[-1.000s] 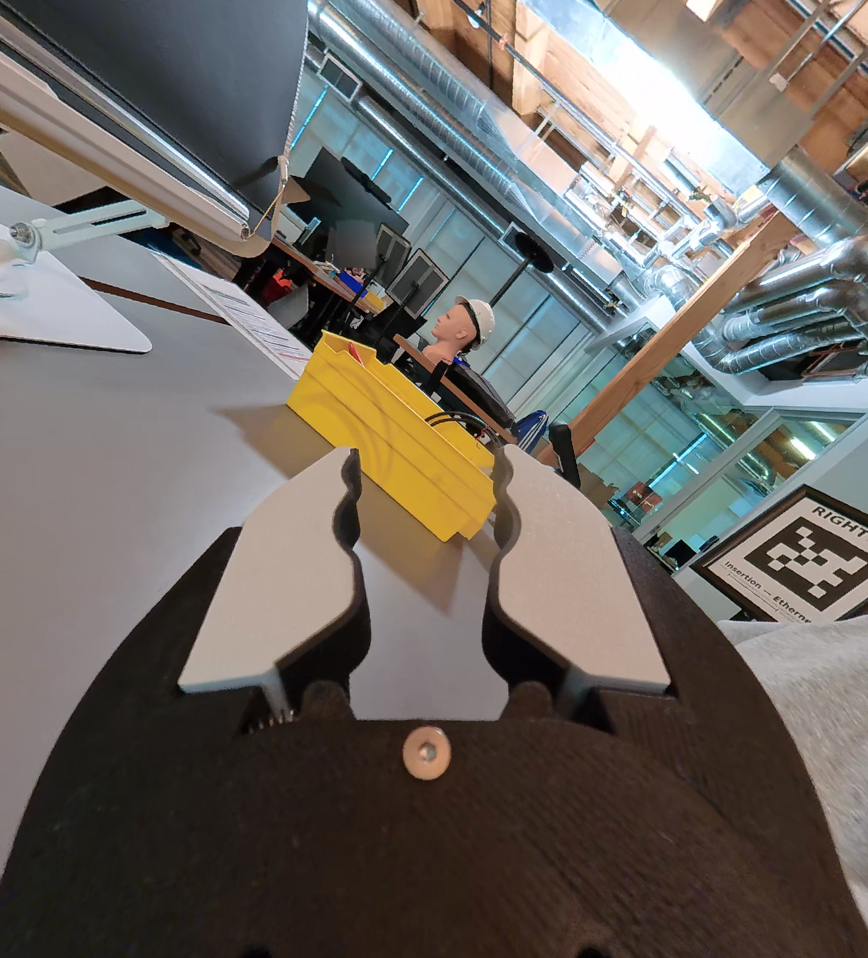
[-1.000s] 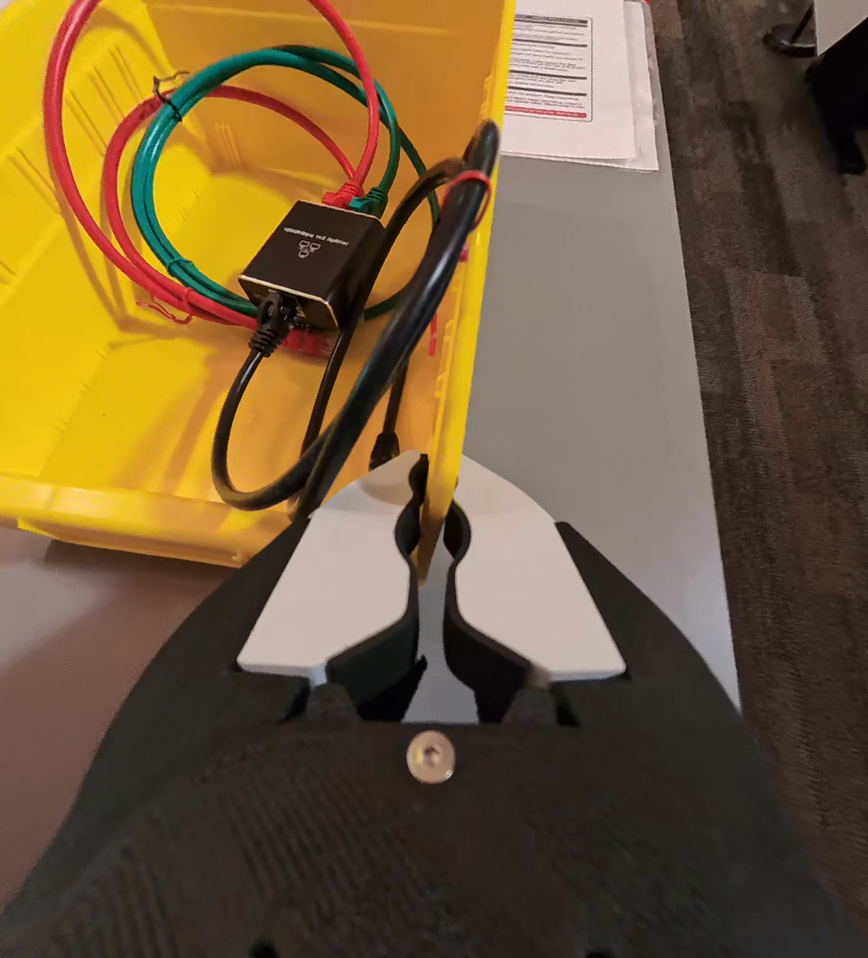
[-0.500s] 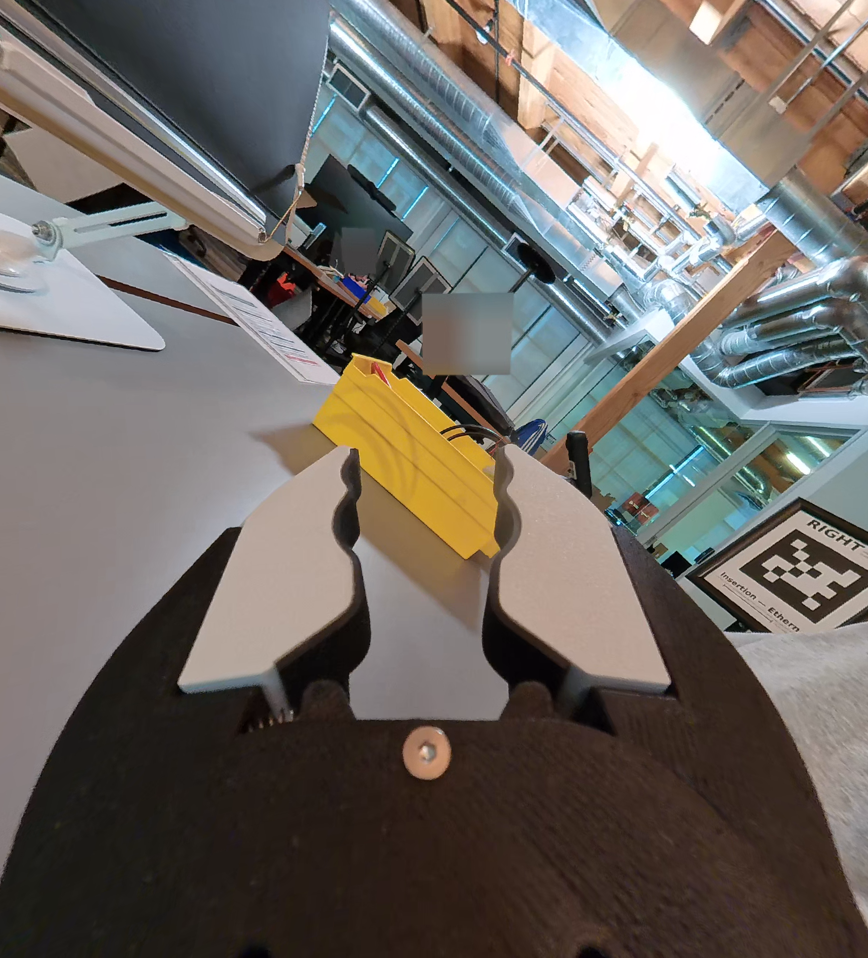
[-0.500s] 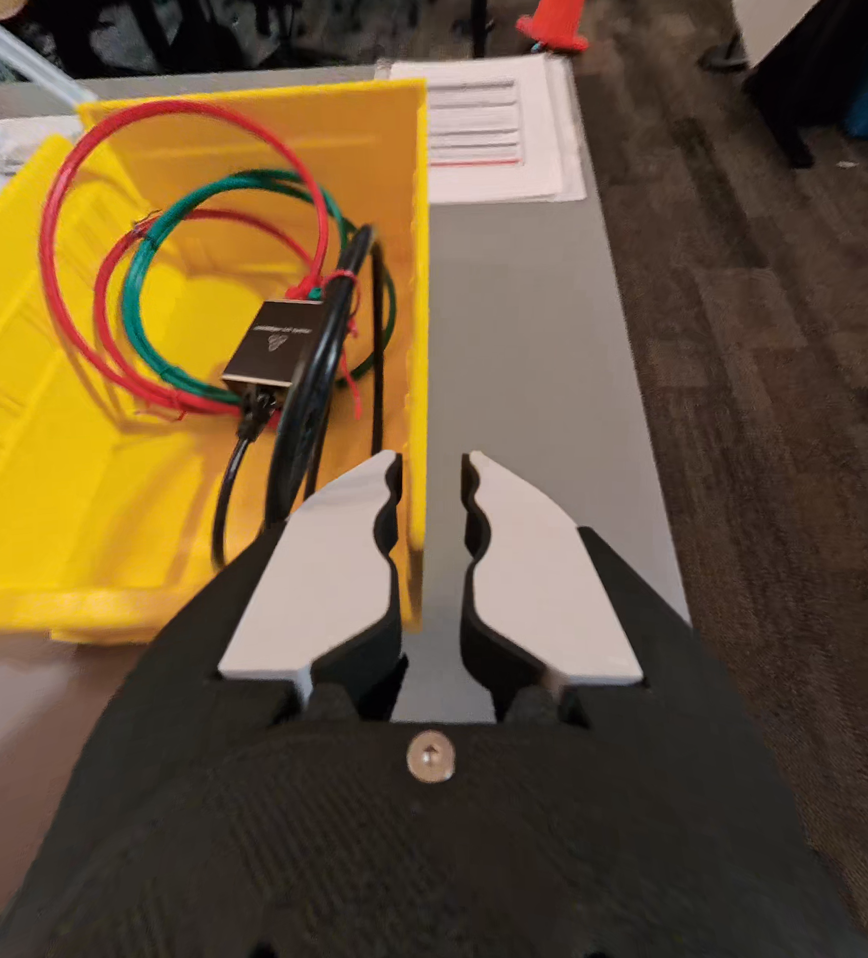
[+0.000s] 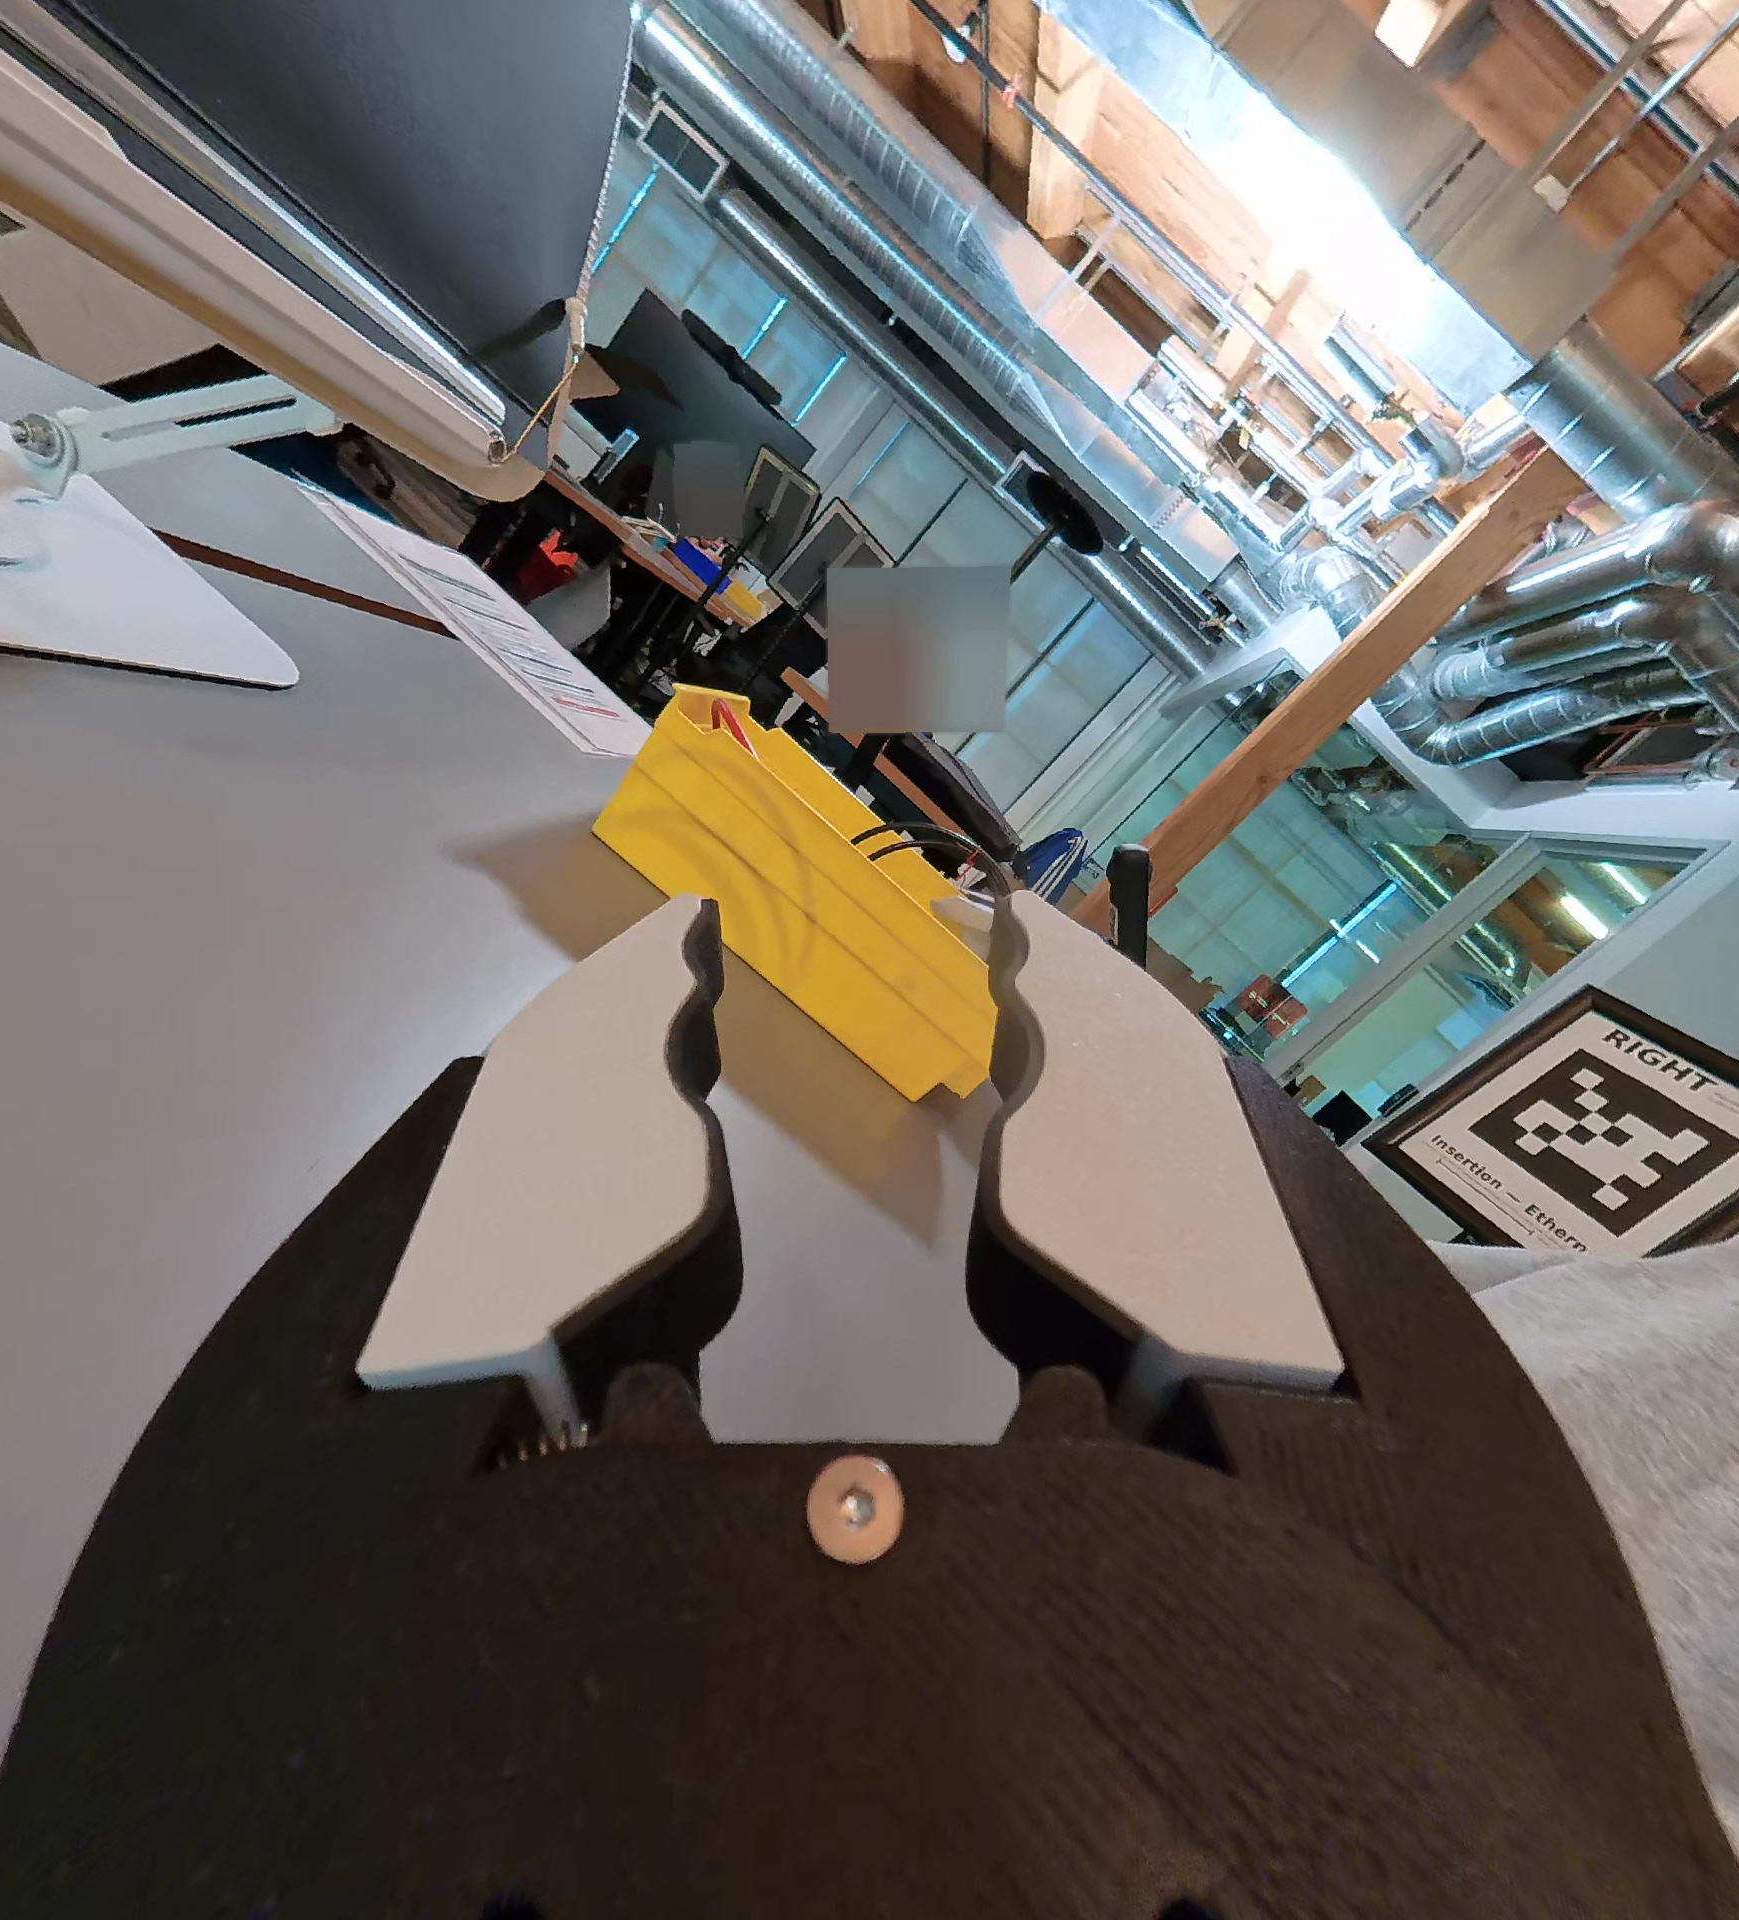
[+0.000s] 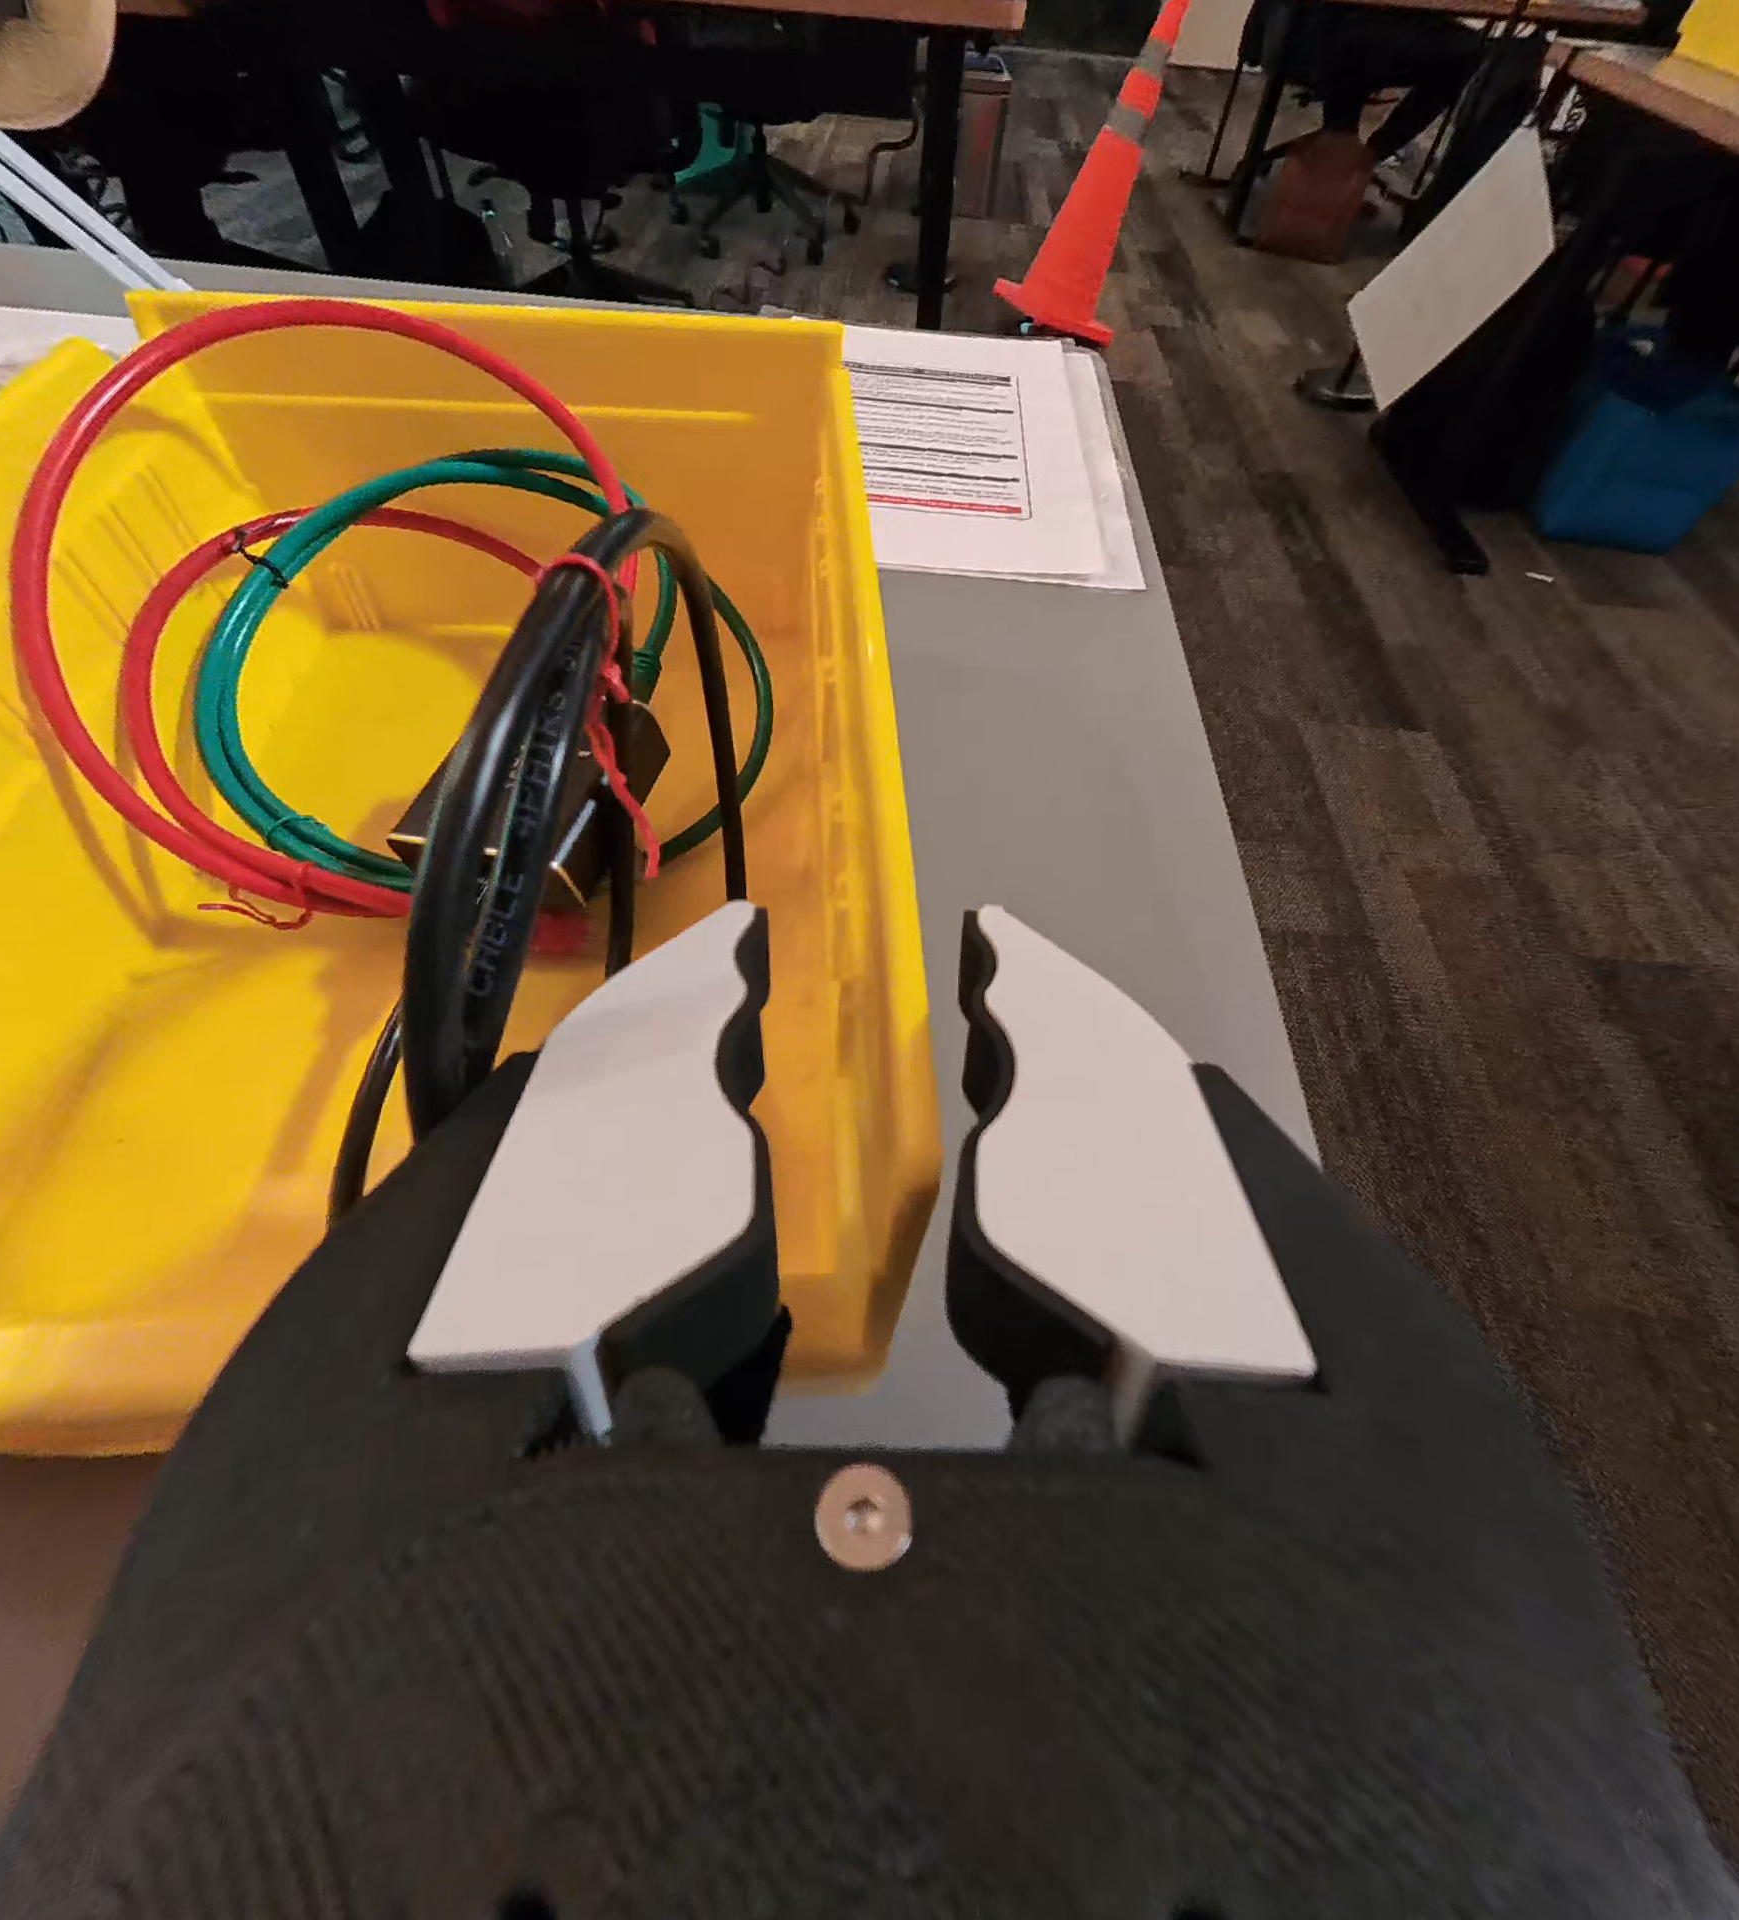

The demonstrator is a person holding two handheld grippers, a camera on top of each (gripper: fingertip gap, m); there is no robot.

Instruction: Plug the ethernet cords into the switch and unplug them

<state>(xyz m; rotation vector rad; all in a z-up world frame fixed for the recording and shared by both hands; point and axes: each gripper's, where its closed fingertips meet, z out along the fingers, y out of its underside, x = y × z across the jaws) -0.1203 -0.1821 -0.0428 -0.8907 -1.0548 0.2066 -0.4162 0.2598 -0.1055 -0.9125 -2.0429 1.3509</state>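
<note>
A yellow bin (image 6: 875, 727) stands on the grey table (image 6: 1052, 831). In it lie a red cord (image 6: 54, 665), a green cord (image 6: 221, 686), a black cord (image 6: 501, 831) and the black switch (image 6: 636, 769), which the black cord partly hides. My right gripper (image 6: 865, 925) is open and empty. Its jaws stand either side of the bin's right wall without touching it. My left gripper (image 5: 849, 914) is open and empty, low over the table, short of the bin's outer side (image 5: 803, 914). Black cord loops (image 5: 906, 836) stick up above that rim.
A printed sheet (image 6: 958, 447) lies behind the bin near the table's right edge, with carpet floor beyond. An orange cone (image 6: 1093, 208) stands on the floor. A white pad (image 5: 117, 623) lies at the far left. A framed marker (image 5: 1613, 1132) and a grey sleeve (image 5: 1675, 1507) are at the right.
My right gripper opened, let go of the bin's right wall and drew back and up. The bin now sits farther off in the left wrist view. The left gripper stayed open.
</note>
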